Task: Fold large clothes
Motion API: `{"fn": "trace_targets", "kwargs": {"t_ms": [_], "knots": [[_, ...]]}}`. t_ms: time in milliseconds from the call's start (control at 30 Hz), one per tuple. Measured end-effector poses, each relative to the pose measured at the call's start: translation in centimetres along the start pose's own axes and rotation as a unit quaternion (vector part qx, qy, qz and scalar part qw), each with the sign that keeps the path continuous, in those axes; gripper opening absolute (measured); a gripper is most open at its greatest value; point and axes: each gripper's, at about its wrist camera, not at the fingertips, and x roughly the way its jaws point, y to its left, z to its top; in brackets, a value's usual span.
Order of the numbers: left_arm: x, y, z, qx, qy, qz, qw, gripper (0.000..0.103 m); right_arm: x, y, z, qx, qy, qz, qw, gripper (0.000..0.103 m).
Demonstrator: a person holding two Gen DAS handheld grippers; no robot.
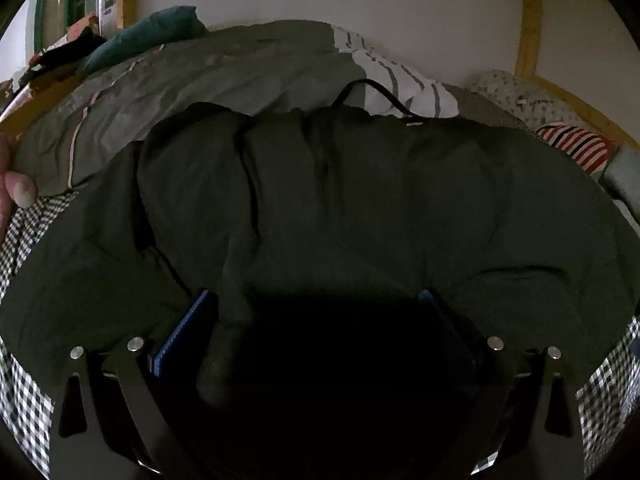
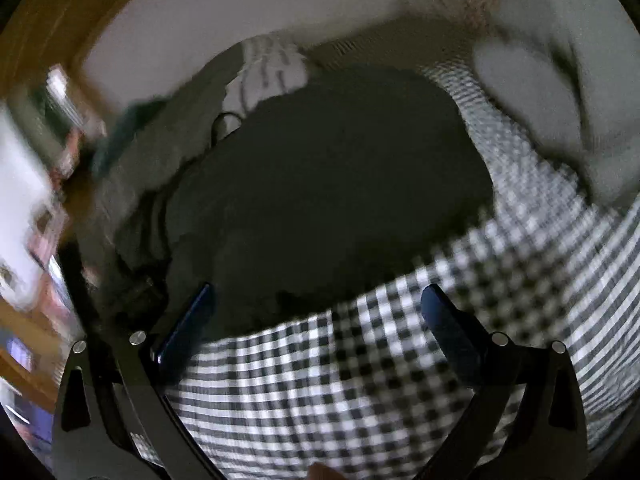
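Note:
A large dark green garment lies spread and rumpled on a bed with a black-and-white checked sheet. My left gripper is open, low over the garment's near edge, with cloth bunched between its blue-padded fingers. In the blurred right wrist view the same garment lies ahead. My right gripper is open and empty, at the garment's near edge where it meets the checked sheet. A black cord lies at the garment's far edge.
A grey-green duvet and a striped white cloth lie behind the garment. A teal cushion lies at the far left, a red-striped item and pillow at the right. A wooden bed frame stands against the white wall.

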Motion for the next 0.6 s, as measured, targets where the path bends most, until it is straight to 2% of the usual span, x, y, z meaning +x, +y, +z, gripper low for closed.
{"fn": "trace_targets", "kwargs": {"t_ms": [100,200,433,567,600], "knots": [[0.0,0.0,-0.1,0.003,0.001,0.002,1.0,0.099,1.2,-2.0,0.0,0.045,0.014,0.022,0.999,0.1],[0.0,0.1,-0.3,0.004,0.0,0.003,1.0,0.099,3.3,-3.1,0.1,0.088,0.03,0.071,0.993,0.1],[0.0,0.1,-0.4,0.007,-0.001,0.005,1.0,0.099,7.1,-3.6,2.7,0.163,-0.001,0.122,0.979,0.101],[0.1,0.0,-0.5,0.01,-0.003,0.007,0.9999,0.099,8.6,-3.5,3.6,0.19,-0.01,0.129,0.973,0.101],[0.1,0.0,-0.5,0.011,-0.003,0.008,0.9999,0.099,8.8,-3.3,3.7,0.19,-0.013,0.128,0.973,0.098]]}}
